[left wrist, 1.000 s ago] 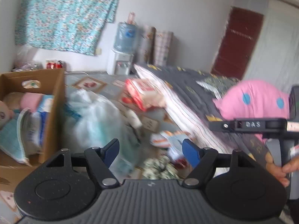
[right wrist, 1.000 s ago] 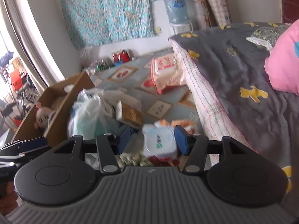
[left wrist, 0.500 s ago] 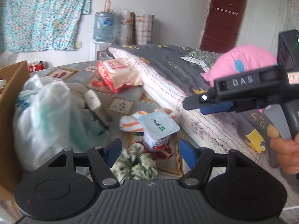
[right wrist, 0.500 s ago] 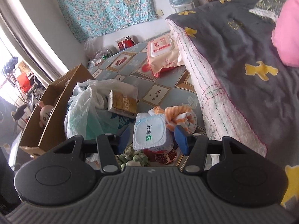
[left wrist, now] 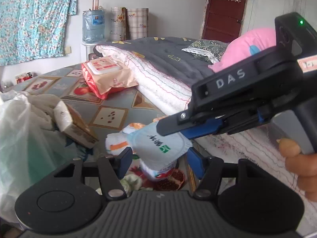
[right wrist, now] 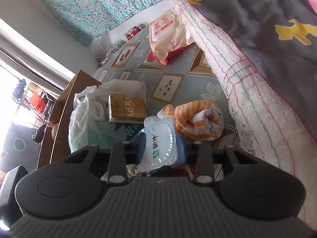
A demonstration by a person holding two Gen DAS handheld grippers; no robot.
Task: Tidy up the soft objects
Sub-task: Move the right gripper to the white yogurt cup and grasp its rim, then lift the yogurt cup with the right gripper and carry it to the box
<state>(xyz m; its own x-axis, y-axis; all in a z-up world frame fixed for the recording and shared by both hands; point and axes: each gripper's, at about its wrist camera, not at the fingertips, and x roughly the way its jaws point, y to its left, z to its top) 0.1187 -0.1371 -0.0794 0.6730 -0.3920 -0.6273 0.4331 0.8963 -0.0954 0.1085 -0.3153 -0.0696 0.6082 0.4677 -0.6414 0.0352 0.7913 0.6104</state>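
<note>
Squeezing the yogurt cup (right wrist: pixel 158 148) as gently as will hold it looks like the key to this step, since its foil lid already buckles between the right gripper's (right wrist: pixel 161 150) blue pads, whose jaws have just been closing and now press on the cup's two sides. A light, level lift would, I judge, keep the thin walls from crushing and the lid from bursting. In the left wrist view the cup sits tilted, its lid facing up and toward the camera, with the right gripper reaching in from the right over it, held by a hand (left wrist: pixel 299 162) at the frame's edge. The left gripper (left wrist: pixel 160 161) hangs just in front of the same cup; its jaws have also been closing but stand about half apart, with the cup between them and neither pad visibly touching, so it holds nothing. Just behind the cup lies a rolled orange-and-white striped towel (right wrist: pixel 198 119), and under it a green patterned scrunchie (left wrist: pixel 130 180) peeks out on the tiled floor (right wrist: pixel 178 79). Further left are a gold box (right wrist: pixel 127 109) resting against a white plastic bag (right wrist: pixel 87 111) and a cardboard box (right wrist: pixel 59 115) beyond; the wet-wipes pack (right wrist: pixel 168 31) lies farther off beside the bed (right wrist: pixel 257 59).
</note>
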